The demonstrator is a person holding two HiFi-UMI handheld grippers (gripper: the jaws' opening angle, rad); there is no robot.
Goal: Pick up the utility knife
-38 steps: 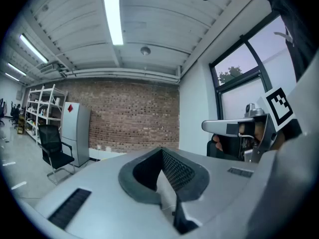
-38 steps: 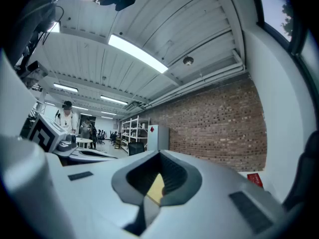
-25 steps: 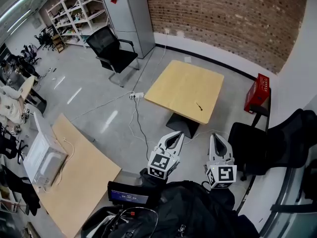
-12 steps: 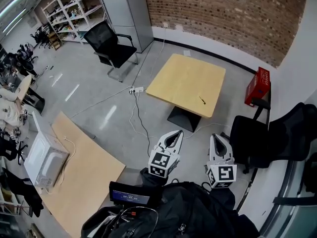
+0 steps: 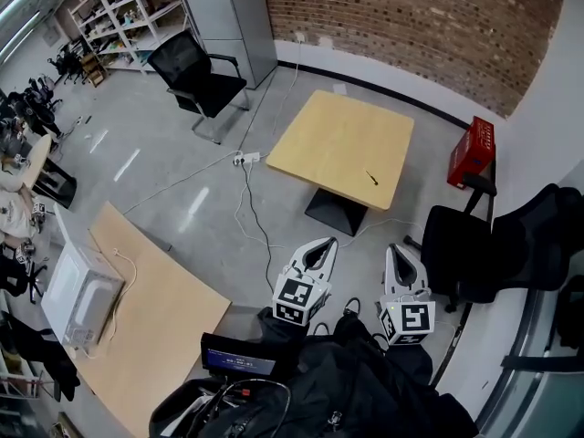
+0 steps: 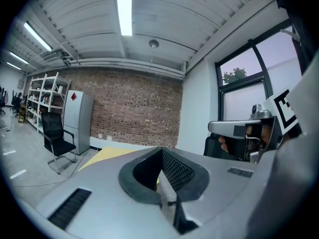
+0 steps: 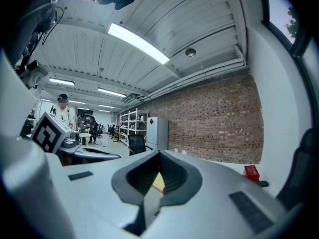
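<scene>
Holding left tool (image 5: 323, 245) and right tool (image 5: 399, 250) side by side over the floor (image 5: 205, 185), well short of the surface (image 5: 333, 140); each pressed together, pinching nothing. Noting utility knife (image 5: 371, 178) lying on the surface near its right edge, red crate (image 5: 472, 151) beyond that edge.

A square light-wood tabletop (image 5: 328, 135) on a dark pedestal stands at twelve o'clock on the grey floor (image 5: 182, 181). At eleven o'clock a black office chair (image 5: 194, 73) sits near a grey cabinet (image 5: 228, 12) and white shelving (image 5: 119, 7). A brick wall (image 5: 411, 26) runs across the top. A red crate (image 5: 472, 151) lies at two o'clock and another black chair (image 5: 470, 254) at four. A white boxy appliance (image 5: 78, 295) rests at eight on a long wooden board (image 5: 164, 327).
</scene>
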